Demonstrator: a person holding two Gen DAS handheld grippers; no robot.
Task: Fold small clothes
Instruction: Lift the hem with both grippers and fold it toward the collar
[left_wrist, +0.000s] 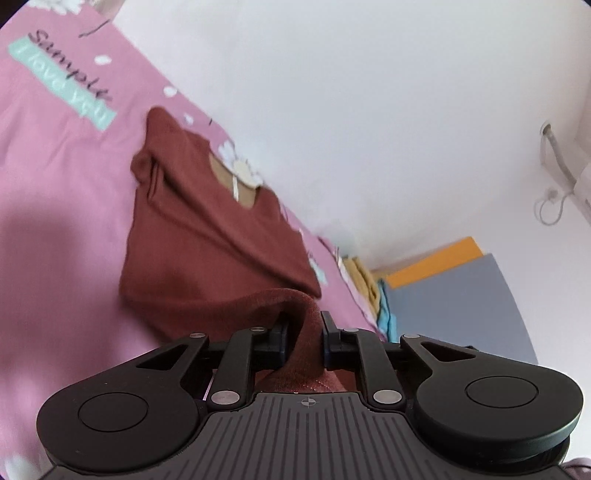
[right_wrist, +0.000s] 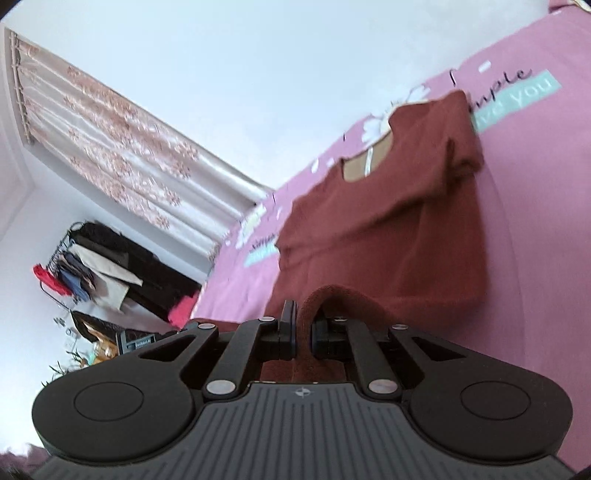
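On the pink bedsheet (left_wrist: 55, 192): a dark red top (left_wrist: 207, 229) lies spread flat, neckline toward the far edge of the sheet, near hem lifted off the sheet
Top, condition: both sleeves lie folded in over the body; a pale label shows inside the neck opening; cloth otherwise smooth
Top, hem: two bunched ridges of the near edge rise from the sheet, one into each pair of tongs
Left gripper (left_wrist: 303, 334): closed on a fold of the top's hem; both pads press the cloth, which runs back between the fingers toward the camera
Right gripper (right_wrist: 303, 334): closed on another fold of the same hem; the ridge of cloth arches up just ahead of the fingertips
Bedsheet, markings: white flowers and a mint green strip with lettering, printed just beyond the top's shoulder
Stack of folded cloth (left_wrist: 364, 284): yellow and blue pieces at the sheet's far edge, well apart from the top, seen only from the left wrist
Clothes rack (right_wrist: 110, 269): dark, beige, blue and red garments hanging, off the sheet's edge, well apart from the top
Curtain (right_wrist: 122, 147): pale with a brown flower pattern, on the wall behind the rack
Sharpness: both views slightly blurred; fine weave of the top cannot be judged
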